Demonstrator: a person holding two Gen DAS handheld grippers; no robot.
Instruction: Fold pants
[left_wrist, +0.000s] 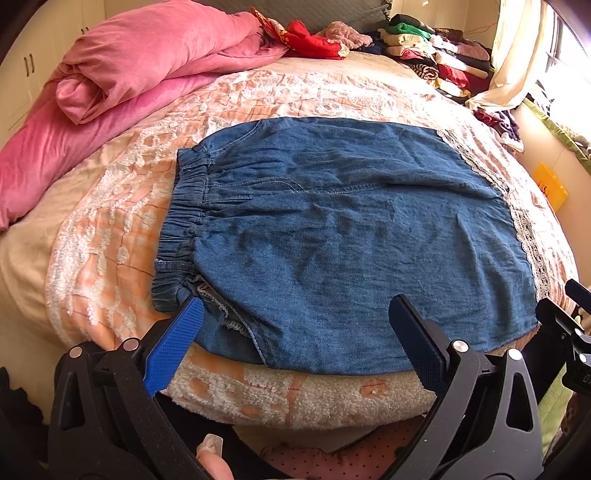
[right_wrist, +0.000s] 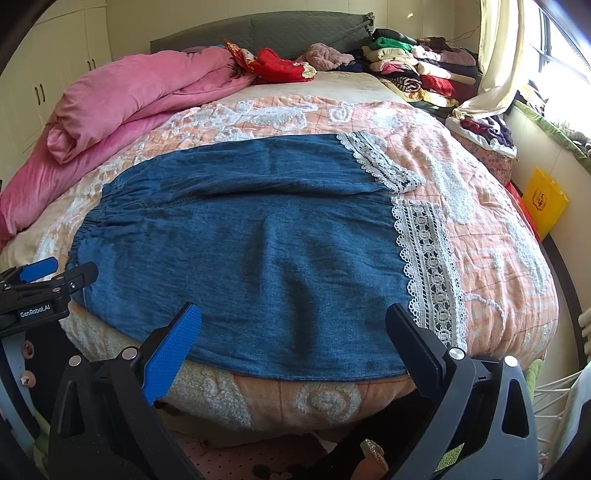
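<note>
Left wrist view: pants (left_wrist: 332, 236) flat on bed (left_wrist: 110, 236); soft, limp denim. Both my tongs (left_wrist: 295, 332) released; I'd take the near edge beside the waistband (left_wrist: 177, 229).

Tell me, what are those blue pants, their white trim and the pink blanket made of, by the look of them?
The pants look like soft denim: matte blue weave, visible stitching, gathered elastic waist. The white trim at the hems looks like openwork lace, probably cotton, with scalloped edges. The pink blanket seems plush, velvet or fleece perhaps, judging by its soft sheen.

Blue pants (left_wrist: 332, 229) — white lace trim (right_wrist: 424, 258).
</note>
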